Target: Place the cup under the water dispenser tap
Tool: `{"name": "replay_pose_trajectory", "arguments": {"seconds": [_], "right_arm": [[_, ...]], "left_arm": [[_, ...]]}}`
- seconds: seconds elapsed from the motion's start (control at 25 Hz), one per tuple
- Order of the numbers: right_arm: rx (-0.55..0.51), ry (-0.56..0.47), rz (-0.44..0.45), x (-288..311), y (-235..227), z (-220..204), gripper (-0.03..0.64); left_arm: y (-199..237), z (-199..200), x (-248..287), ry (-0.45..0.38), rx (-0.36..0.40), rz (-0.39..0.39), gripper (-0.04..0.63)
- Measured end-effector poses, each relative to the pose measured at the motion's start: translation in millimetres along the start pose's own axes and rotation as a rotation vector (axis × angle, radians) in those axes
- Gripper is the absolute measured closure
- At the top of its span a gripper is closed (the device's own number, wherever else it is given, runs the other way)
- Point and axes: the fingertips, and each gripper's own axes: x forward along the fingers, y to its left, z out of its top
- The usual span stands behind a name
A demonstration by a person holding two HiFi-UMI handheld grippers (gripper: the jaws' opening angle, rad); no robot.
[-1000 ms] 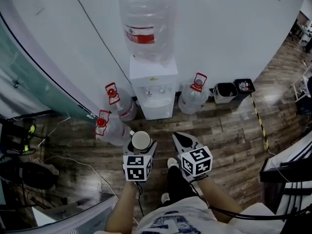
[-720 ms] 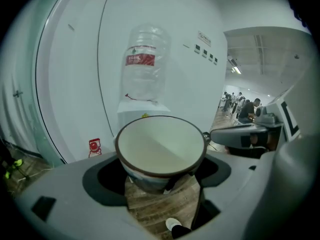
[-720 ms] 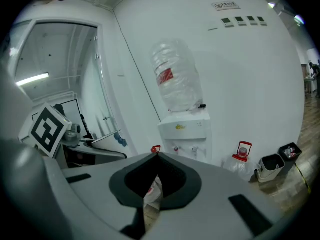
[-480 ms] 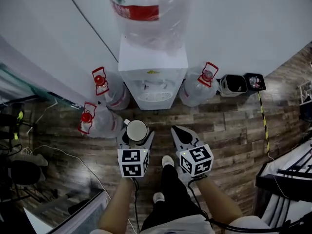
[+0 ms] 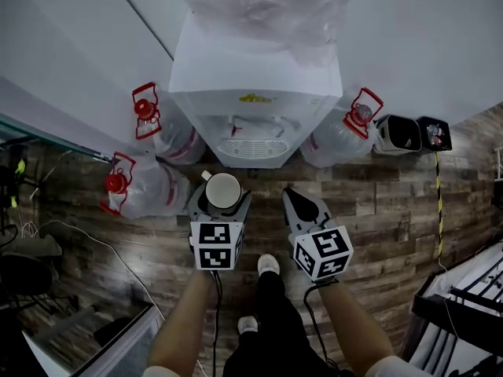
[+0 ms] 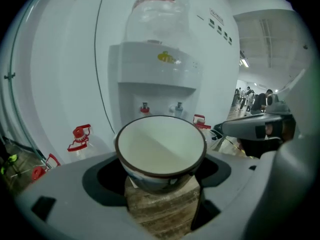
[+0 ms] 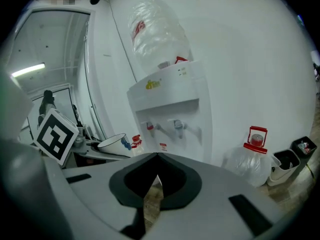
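Note:
A white cup (image 5: 223, 189) with a dark rim is held upright in my left gripper (image 5: 219, 203), whose jaws are shut on it; the cup (image 6: 161, 153) fills the middle of the left gripper view. Just ahead stands the white water dispenser (image 5: 253, 77) with a red tap (image 6: 144, 107) and a blue tap (image 6: 178, 108) over a drip grille (image 5: 253, 148). The cup is short of the taps, in front of the dispenser's left side. My right gripper (image 5: 297, 206) hovers beside it, jaws shut with nothing between them; its own view shows the dispenser (image 7: 170, 109) and the cup (image 7: 112, 142) at left.
Full water jugs with red caps lie on the wooden floor left (image 5: 149, 187) and right (image 5: 342, 136) of the dispenser. Two small bins (image 5: 413, 133) stand against the wall at right. Cables trail at the left. A glass tabletop (image 5: 86, 344) lies at lower left.
The view has closed in on the dispenser, which is now larger and nearer. Both grippers have come forward with it, the cup still held in the left one.

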Motion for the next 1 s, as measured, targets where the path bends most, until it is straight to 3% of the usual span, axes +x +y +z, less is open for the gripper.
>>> {"name": "replay_pose_trajectory", "arguments": {"seconds": [0.44, 1.0], "right_arm": [[-0.02, 0.008, 0.023, 62.6, -27.2, -42.1, 0.597], [-0.007, 0.053, 0.075, 91.2, -31.2, -69.9, 0.595]], "left_arm": [[30.3, -17.1, 91.6, -0.001, 0.01, 0.055, 0.167], [47.1, -29.6, 172.3, 0.008, -0.043, 0.119, 0.167]]}}
